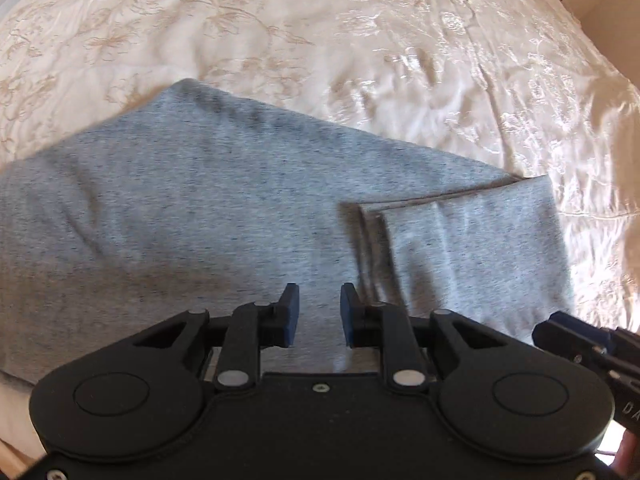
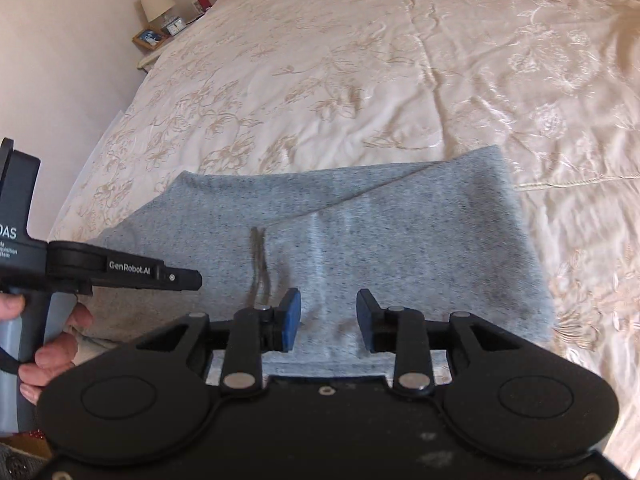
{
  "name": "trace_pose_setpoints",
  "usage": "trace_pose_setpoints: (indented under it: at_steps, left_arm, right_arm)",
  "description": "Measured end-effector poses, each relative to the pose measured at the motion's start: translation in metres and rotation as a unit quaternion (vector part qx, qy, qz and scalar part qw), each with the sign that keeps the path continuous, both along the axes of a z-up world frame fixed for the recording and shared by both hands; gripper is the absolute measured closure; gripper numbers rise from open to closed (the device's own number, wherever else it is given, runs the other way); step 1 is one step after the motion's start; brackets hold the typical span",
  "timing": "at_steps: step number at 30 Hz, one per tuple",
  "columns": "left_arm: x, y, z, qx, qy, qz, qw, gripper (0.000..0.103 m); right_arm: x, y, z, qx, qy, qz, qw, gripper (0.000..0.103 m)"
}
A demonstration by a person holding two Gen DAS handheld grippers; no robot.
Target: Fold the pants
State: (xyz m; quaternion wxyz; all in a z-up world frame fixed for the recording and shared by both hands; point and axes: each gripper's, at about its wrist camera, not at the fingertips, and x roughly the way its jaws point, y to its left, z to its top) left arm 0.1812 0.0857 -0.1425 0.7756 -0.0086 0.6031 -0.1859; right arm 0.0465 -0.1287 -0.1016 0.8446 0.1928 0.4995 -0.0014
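Grey heathered pants (image 1: 208,208) lie folded on the bed. Their cuff ends (image 1: 472,248) lie on top at the right. In the right wrist view the pants (image 2: 400,240) show a dark drawstring (image 2: 260,264) near the middle. My left gripper (image 1: 319,316) is open and empty just above the near part of the pants. My right gripper (image 2: 328,320) is open and empty above the near edge of the pants. The left gripper also shows in the right wrist view (image 2: 188,278) at the left, held by a hand.
A cream embroidered bedspread (image 2: 360,80) covers the bed all around the pants. A nightstand with a lamp (image 2: 156,2), a clock and a photo frame stands at the far left, by the wall. The right gripper's tip (image 1: 568,334) shows at the left wrist view's right edge.
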Motion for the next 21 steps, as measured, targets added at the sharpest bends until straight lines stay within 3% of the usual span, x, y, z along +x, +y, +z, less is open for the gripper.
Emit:
trace_pose_setpoints:
  at_steps: [4,10,16,17,19,21]
  left_arm:
    - [0.000,-0.035,-0.013,-0.018,0.019,-0.003,0.9997,0.056]
    - [-0.004,-0.062,-0.043,0.034,0.023,0.014,0.9990,0.052]
    - [-0.004,-0.063,-0.050,-0.001,0.036,0.041,0.9985,0.034]
    - [-0.004,-0.065,-0.051,-0.008,0.043,0.038,0.9983,0.035]
    - [-0.006,-0.072,-0.047,-0.005,0.036,0.033,0.9988,0.051]
    - [-0.009,-0.073,-0.038,0.012,0.016,0.027,0.9994,0.083]
  right_arm:
    - [-0.010,-0.023,-0.001,-0.004,0.008,-0.010,1.000,0.069]
    - [-0.014,-0.049,-0.004,0.002,0.010,-0.002,1.000,0.069]
    - [-0.016,-0.066,-0.007,0.012,0.013,0.017,1.000,0.069]
    - [-0.014,-0.068,-0.008,0.015,0.014,0.017,1.000,0.069]
    - [-0.014,-0.073,-0.011,0.020,0.017,0.020,0.999,0.069]
    - [-0.014,-0.078,-0.013,0.023,0.020,0.026,0.999,0.069]
